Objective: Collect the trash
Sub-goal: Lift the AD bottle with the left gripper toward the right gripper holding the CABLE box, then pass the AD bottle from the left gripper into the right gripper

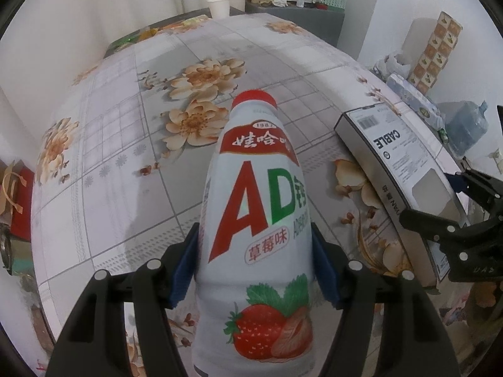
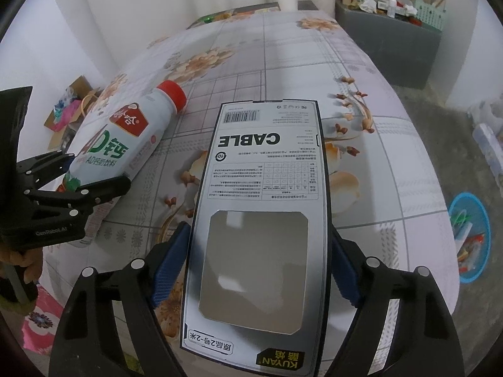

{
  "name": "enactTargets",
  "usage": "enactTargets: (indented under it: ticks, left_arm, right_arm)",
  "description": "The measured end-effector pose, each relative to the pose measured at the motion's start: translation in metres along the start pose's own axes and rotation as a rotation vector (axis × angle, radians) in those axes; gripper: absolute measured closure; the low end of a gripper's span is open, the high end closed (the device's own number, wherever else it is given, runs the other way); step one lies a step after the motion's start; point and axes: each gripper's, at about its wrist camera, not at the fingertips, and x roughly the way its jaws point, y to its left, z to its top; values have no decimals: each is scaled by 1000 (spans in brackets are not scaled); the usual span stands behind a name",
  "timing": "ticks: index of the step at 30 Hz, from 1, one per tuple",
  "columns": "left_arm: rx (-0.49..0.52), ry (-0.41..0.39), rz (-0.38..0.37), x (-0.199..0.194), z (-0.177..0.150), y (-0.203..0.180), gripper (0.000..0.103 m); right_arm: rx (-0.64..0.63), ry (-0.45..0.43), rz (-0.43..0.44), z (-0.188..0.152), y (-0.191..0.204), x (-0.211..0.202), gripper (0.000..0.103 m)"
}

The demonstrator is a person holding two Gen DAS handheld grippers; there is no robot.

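Observation:
My left gripper (image 1: 255,257) is shut on a white AD drink bottle (image 1: 256,220) with a red cap and a strawberry picture, held above the floral table. The bottle also shows in the right wrist view (image 2: 125,144), with the left gripper (image 2: 75,185) around its lower end. My right gripper (image 2: 257,264) is shut on a flat silver CABLE box (image 2: 261,207) with a cut-out window. The box also shows in the left wrist view (image 1: 402,169), with the right gripper (image 1: 452,207) on its near end.
The table (image 2: 314,72) has a grey floral cloth. A white paper cup (image 2: 286,0) stands at its far edge. A blue basket (image 2: 471,235) with litter sits on the floor to the right. A grey cabinet (image 2: 393,44) with clutter stands behind.

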Motion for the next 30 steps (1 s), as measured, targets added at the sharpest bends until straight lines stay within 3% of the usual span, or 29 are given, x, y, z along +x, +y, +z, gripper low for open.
enactTargets:
  ticks: [6, 10, 14, 17, 20, 22, 26, 30]
  left_arm:
    - [-56, 18, -39, 0, -2, 7, 39]
    - [-140, 10, -129, -6, -3, 17, 33]
    - [-242, -21, -263, -19, -6, 33, 31]
    - [-299, -46, -324, -28, -12, 45, 31]
    - [-329, -87, -330, -40, -21, 57, 31]
    - [-344, -115, -314, -47, -29, 66, 31]
    - [-379, -140, -278, -55, -46, 84, 31]
    - [-418, -155, -255, -58, -63, 102, 31]
  right_arm:
    - [15, 11, 9, 2, -2, 0, 24]
    - [66, 5, 54, 7, -9, -5, 21]
    - [148, -57, 118, 13, -23, -23, 21]
    - [188, -101, 221, 23, -21, -38, 21]
    - [175, -99, 365, 39, 4, -43, 21]
    - [159, -67, 414, 49, 23, -38, 21]
    - [85, 34, 397, 62, 72, -8, 21]
    - [123, 136, 399, 64, 89, 25, 21]
